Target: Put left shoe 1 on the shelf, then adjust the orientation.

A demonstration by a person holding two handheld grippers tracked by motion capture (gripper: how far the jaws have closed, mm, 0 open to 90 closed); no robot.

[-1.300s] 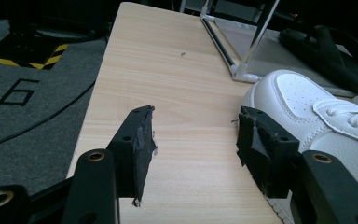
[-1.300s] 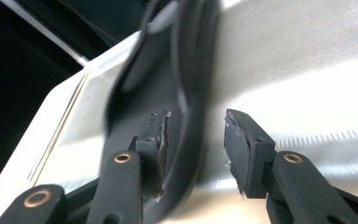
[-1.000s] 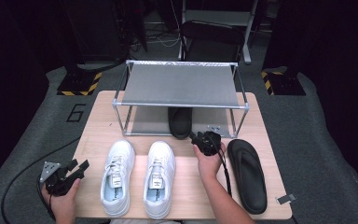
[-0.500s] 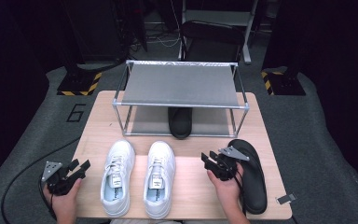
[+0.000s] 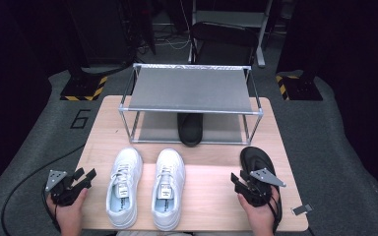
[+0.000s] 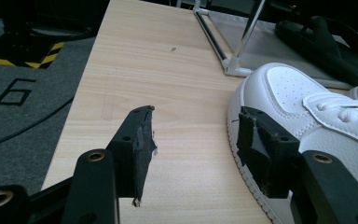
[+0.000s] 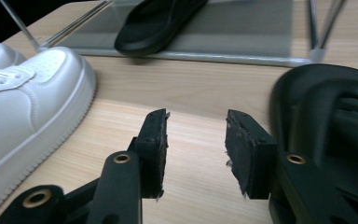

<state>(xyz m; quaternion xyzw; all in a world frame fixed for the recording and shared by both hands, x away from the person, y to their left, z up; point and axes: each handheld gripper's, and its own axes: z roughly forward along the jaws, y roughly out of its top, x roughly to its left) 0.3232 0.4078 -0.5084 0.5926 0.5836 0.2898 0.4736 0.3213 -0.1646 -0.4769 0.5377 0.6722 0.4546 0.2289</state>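
Observation:
Two white sneakers, left (image 5: 124, 184) and right (image 5: 169, 184), stand side by side at the table's front. One black sandal (image 5: 190, 129) lies on the lower level of the metal rack (image 5: 189, 88). A second black sandal (image 5: 261, 160) lies on the table at the right. My right gripper (image 5: 238, 178) is open just left of that sandal (image 7: 326, 107), with bare wood between its jaws (image 7: 196, 123). My left gripper (image 5: 86, 175) is open at the front left corner, its jaws (image 6: 196, 123) beside the toe of the left sneaker (image 6: 298, 102).
The wooden table (image 5: 211, 196) has bare room between the right sneaker and my right gripper. A small grey tag (image 5: 301, 209) lies at the front right corner. Grey floor matting with a "6" (image 5: 80, 118) surrounds the table, and a cable (image 5: 24, 177) trails at the left.
My right gripper has drawn back from the rack's front toward the near edge and to the right, ending beside the loose sandal. The left gripper has stayed put.

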